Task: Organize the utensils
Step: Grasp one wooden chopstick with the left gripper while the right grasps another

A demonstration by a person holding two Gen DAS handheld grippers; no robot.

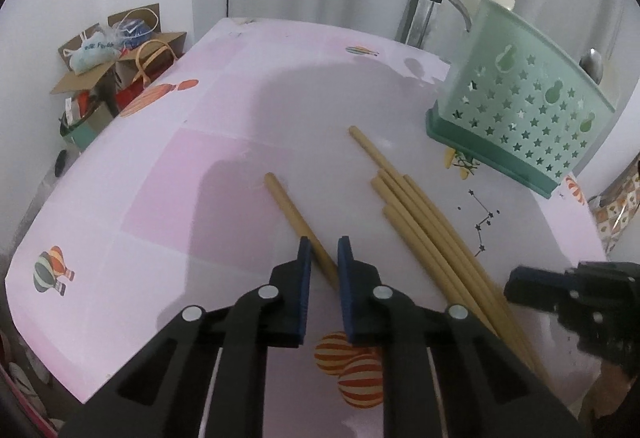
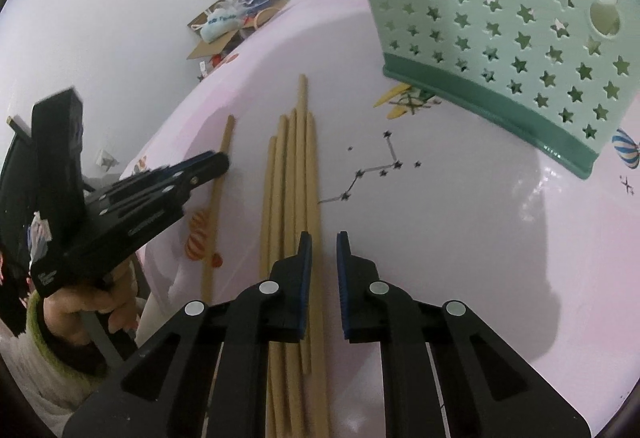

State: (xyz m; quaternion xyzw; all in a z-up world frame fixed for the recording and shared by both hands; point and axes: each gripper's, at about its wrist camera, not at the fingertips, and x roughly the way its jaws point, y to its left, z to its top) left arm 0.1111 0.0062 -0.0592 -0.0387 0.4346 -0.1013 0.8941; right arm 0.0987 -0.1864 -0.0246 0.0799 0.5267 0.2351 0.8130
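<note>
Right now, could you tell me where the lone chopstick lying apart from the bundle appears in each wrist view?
Left wrist view: the lone chopstick runs from centre down between the left gripper's fingertips, left of the bundle.
Right wrist view: it lies left of centre, partly behind the left gripper, again left of the bundle.
Shared landmark: the green star-cut holder, upper right in both.

Lots of open room on the pink table (image 1: 168, 197) to the left. Blocked on the right by the green basket (image 1: 524, 105). Chopsticks (image 1: 432, 238) lying across the middle.
</note>
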